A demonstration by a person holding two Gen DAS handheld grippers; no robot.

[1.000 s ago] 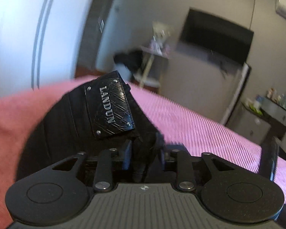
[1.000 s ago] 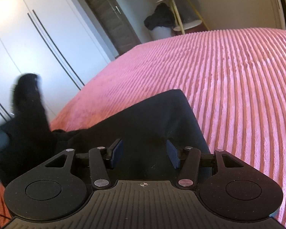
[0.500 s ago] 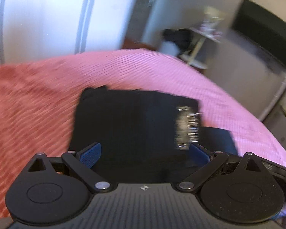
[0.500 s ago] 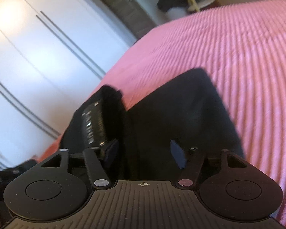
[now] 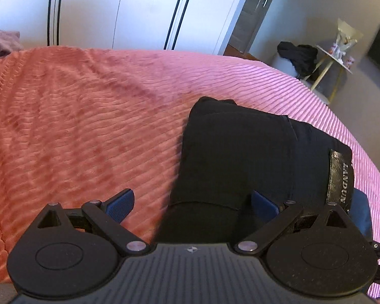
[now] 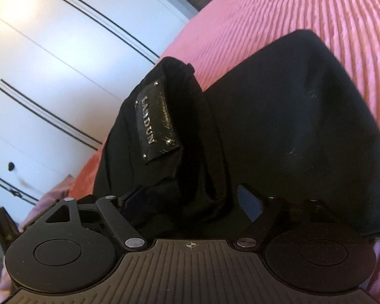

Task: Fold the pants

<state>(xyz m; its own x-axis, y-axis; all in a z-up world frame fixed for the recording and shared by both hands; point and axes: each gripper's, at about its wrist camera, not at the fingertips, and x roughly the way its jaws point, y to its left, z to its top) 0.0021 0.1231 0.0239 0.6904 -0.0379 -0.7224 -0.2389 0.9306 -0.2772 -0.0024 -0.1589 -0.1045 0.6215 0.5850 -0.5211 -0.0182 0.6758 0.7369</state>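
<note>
The black pants (image 5: 240, 157) are being seen folded into a compact bundle lying on the pink ribbed bedspread (image 5: 76, 126). Their near edge is being hidden behind both gripper bodies, and seams and layers are being lost in the dark cloth. A glossy black label (image 6: 157, 124) reading LANDUN, fixed with small rivets, is being shown on the waistband, which is being raised in a fold in the right wrist view; in the left wrist view the same label (image 5: 340, 177) is being seen at the bundle's right edge.

The left gripper (image 5: 190, 204) is being held wide open, one pad over the bedspread, the other over the cloth, nothing being pinched. The right gripper (image 6: 190, 200) is being opened, its jaws straddling the waistband fold without pressing it. Behind the bed, white wardrobe doors (image 5: 139, 10) are being cut off by the frame.
</note>
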